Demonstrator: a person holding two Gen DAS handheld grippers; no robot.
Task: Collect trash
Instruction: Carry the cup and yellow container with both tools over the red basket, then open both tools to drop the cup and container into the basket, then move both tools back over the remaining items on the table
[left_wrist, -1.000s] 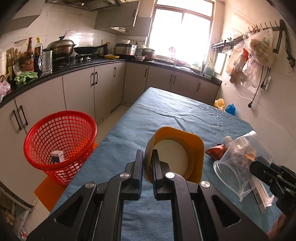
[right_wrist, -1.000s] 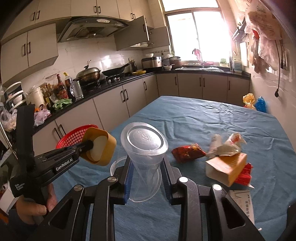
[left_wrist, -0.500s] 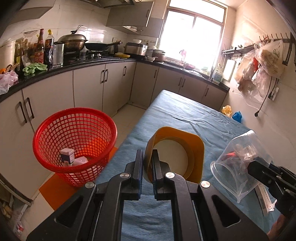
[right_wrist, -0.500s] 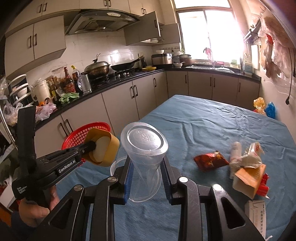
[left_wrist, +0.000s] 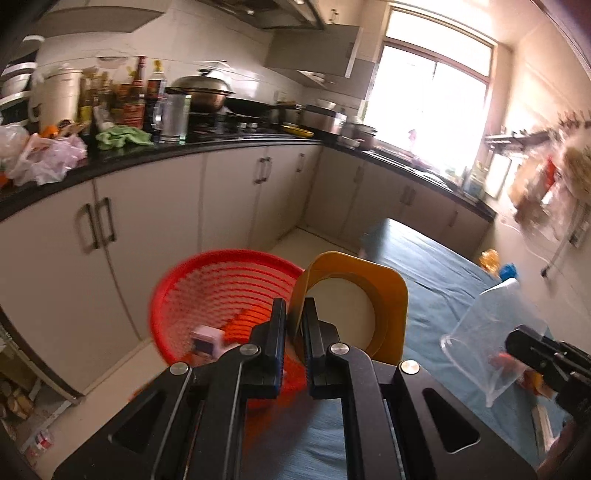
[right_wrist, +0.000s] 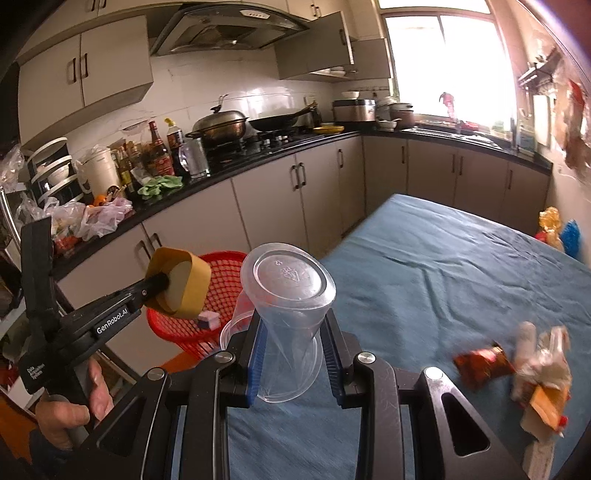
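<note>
My left gripper (left_wrist: 294, 314) is shut on the rim of a yellow paper bowl (left_wrist: 354, 302) and holds it in the air over the near edge of the red mesh basket (left_wrist: 218, 284). In the right wrist view the bowl (right_wrist: 179, 282) hangs just left of the basket (right_wrist: 221, 295). My right gripper (right_wrist: 293, 325) is shut on a clear plastic cup (right_wrist: 288, 291), squeezed at its middle, above the blue table (right_wrist: 443, 266). The cup (left_wrist: 487, 332) also shows in the left wrist view.
The basket stands on the floor beside the table's left edge, with a small box (left_wrist: 207, 338) inside. A red snack wrapper (right_wrist: 484, 365) and crumpled packaging (right_wrist: 543, 384) lie at the table's right. Kitchen cabinets (right_wrist: 288, 199) run behind the basket.
Both grippers have swung left toward the basket. The bowl now overlaps the basket's rim, and the cup has moved away from the trash pile.
</note>
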